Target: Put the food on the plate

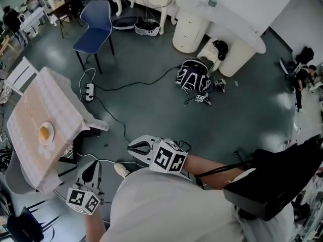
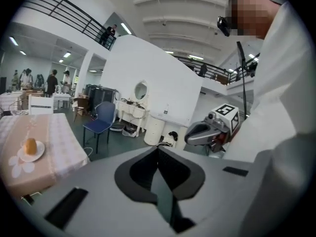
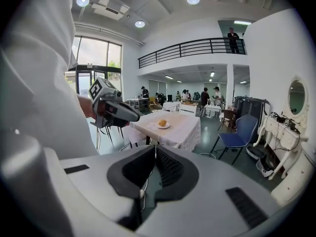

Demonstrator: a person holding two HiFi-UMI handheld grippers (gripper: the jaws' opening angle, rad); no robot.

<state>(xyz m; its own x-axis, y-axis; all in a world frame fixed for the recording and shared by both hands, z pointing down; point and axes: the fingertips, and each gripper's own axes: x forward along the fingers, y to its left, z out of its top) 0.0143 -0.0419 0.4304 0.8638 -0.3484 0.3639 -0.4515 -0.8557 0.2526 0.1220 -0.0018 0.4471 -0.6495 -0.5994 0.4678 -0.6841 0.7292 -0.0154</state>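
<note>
A round orange piece of food (image 1: 45,132) lies on a small white plate (image 1: 49,141) on the table with a pale checked cloth (image 1: 30,110) at the left. Both grippers hang over the floor in front of the person, well away from that table. My left gripper (image 1: 92,168) is shut with nothing between its jaws (image 2: 158,154). My right gripper (image 1: 137,147) is shut too, and nothing is in it (image 3: 154,154). From the left gripper view the food (image 2: 31,146) sits far off at the left. The right gripper view has the food (image 3: 162,123) and plate beyond the left gripper (image 3: 116,110).
A blue chair (image 1: 96,26) stands beyond the table, a white chair (image 1: 20,74) at its far end. Cables and a power strip (image 1: 89,91) lie on the floor. A black-and-white bag (image 1: 194,77) sits by a white rounded desk (image 1: 222,24). People stand far off.
</note>
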